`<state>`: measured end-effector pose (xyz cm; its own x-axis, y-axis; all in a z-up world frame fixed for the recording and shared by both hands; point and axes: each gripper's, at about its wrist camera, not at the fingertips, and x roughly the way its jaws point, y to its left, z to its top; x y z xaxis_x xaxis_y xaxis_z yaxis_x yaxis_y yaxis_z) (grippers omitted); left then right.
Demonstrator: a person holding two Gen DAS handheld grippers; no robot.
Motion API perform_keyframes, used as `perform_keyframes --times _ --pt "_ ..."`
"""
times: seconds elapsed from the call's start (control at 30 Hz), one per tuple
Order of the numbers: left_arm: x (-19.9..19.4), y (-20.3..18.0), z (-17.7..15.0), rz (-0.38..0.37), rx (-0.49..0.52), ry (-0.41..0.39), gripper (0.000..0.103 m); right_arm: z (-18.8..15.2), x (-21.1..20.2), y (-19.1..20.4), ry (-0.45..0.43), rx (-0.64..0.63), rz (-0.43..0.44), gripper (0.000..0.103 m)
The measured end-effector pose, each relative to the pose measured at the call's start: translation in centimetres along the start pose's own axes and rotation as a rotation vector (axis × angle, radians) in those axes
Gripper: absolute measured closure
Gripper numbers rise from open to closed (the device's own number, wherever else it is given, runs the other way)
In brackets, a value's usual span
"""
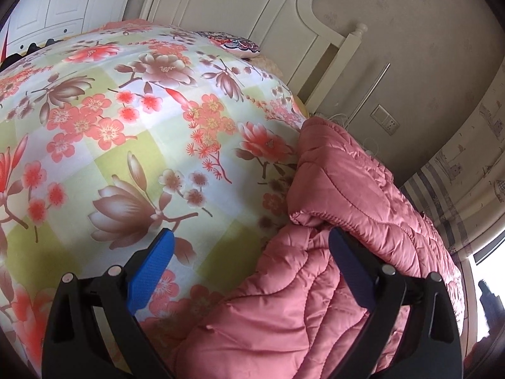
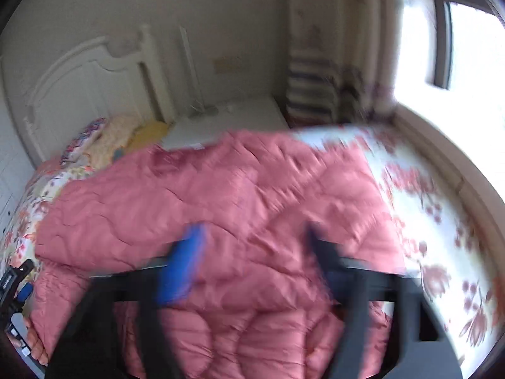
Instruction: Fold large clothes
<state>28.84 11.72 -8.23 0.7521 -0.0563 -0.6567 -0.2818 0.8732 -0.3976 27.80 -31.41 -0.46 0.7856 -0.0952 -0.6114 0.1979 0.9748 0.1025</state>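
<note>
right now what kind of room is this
Almost certainly a bedroom. A bed with a flowered bedspread stands against a white headboard, with a pillow near it, and a pink quilted coat lies spread on the bed.

Both wrist views look down close over the bed, sharing the pink quilted coat point(image 1: 331, 208) point(image 2: 221, 195).

Window point(image 2: 467, 47) glare, motion-blurred right view, fisheye edges

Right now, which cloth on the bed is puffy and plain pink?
The coat: quilted, plain pink, bunched up. The sheet under it is flat and flowery.
</note>
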Motion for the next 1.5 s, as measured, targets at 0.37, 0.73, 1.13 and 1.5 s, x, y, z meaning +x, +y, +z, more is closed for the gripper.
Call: perform_keyframes --times 0.37,0.73,1.13,1.5 --pt "0.0 0.1 0.0 0.007 -0.007 -0.003 0.006 0.0 5.7 9.9 0.154 -0.345 -0.004 0.022" --pt "-4.7 -7.3 4.6 -0.215 0.228 -0.088 0.003 -2.7 7.4 5.2 0.228 -0.238 -0.006 0.014" --pt "5.8 -9.9 3.3 -0.274 0.4 0.247 0.007 -2.9 7.5 4.6 0.214 -0.203 0.025 0.013" --pt "11.5 -10.8 7.6 -0.305 0.263 0.335 0.007 -2.8 7.5 4.3 0.214 -0.19 0.041 0.013"
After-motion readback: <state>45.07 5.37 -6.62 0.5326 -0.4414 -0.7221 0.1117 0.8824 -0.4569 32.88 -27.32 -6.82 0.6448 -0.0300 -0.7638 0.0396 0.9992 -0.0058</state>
